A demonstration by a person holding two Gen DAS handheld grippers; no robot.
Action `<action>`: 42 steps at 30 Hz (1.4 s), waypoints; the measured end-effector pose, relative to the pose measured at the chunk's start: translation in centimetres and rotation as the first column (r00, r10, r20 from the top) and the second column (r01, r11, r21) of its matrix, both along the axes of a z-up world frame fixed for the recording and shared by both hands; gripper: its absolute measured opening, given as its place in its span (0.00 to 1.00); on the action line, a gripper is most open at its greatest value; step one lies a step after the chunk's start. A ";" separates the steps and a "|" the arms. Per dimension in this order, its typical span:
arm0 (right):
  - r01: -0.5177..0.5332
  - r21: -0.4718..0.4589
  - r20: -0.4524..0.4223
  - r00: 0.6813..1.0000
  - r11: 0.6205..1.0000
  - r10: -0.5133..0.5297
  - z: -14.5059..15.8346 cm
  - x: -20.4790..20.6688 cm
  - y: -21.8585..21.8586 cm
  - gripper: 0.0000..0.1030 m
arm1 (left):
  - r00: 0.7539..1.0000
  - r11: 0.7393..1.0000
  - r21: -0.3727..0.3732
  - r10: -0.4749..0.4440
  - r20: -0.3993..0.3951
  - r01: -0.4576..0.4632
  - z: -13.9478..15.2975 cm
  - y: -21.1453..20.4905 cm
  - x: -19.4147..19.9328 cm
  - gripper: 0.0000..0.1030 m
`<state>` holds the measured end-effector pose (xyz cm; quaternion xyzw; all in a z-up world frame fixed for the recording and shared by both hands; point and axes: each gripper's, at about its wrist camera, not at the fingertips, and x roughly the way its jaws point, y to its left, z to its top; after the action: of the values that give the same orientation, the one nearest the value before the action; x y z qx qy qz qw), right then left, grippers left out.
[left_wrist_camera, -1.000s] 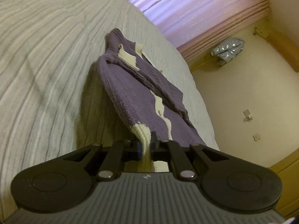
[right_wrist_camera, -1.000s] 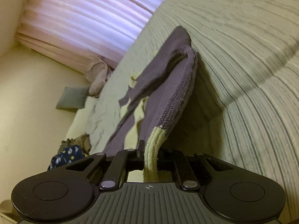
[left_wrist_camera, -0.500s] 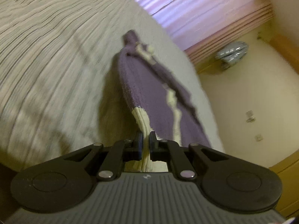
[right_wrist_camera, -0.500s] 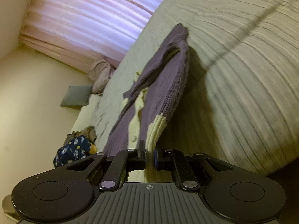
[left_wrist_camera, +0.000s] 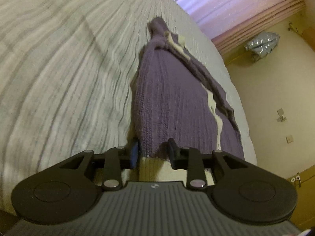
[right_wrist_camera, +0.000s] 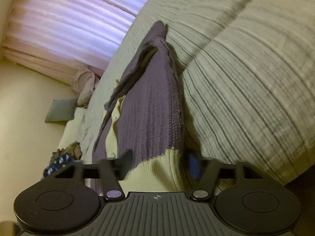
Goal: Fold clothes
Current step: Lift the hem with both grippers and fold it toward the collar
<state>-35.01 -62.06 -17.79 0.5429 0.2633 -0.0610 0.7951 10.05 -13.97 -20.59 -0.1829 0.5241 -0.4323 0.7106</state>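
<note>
The purple sweater (left_wrist_camera: 173,98) lay stretched on the striped bedspread (left_wrist_camera: 59,68), its cream hem between both claws. The left gripper (left_wrist_camera: 153,153) and right gripper (right_wrist_camera: 159,165) stood spread apart, fingers clear of the knit. Only the right view showed a grey cushion (right_wrist_camera: 59,110); only the left, a silver jacket (left_wrist_camera: 261,43). No writing was legible.

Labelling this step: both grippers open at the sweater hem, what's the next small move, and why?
Probably back both grippers straight off. The left gripper and right gripper stand open, the cream hem of the purple sweater loose between the fingers, the sweater stretched along the bed; withdrawing clears them for the next fold.
</note>
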 end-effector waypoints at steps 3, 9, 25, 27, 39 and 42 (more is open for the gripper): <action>-0.021 0.029 0.005 1.000 0.999 0.021 -0.6 0.3 0.1 0.08 | 0.999 0.999 -0.052 -0.008 0.048 0.010 1.9 0.8 -0.8 0.08; -0.040 -0.019 0.121 0.992 0.999 0.042 3.0 -1.0 0.5 0.07 | 0.989 0.987 -0.155 -0.015 0.144 0.038 5.7 2.5 -2.4 0.06; -0.086 -0.060 0.178 0.979 0.995 0.095 7.2 -7.6 3.1 0.07 | 0.999 0.977 -0.212 0.026 0.040 -0.017 5.8 8.6 -7.6 0.02; -0.087 -0.047 0.167 0.982 0.995 0.093 7.1 -6.9 2.6 0.07 | 0.999 0.974 -0.227 0.030 0.035 -0.021 6.1 7.8 -6.5 0.02; -0.031 -0.081 0.246 0.968 0.996 0.050 11.6 9.0 -6.8 0.07 | 0.998 0.972 -0.237 0.020 0.067 -0.004 9.7 -6.3 8.4 0.06; 0.041 -0.057 0.118 0.992 0.998 -0.034 9.9 15.2 -10.3 0.26 | 0.999 0.984 -0.172 0.046 0.007 -0.044 8.0 -10.6 12.7 0.10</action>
<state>-19.85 -72.40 -7.85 0.5268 0.2042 -0.0517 0.8235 22.77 -24.55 -12.61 -0.2531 0.4768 -0.4607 0.7046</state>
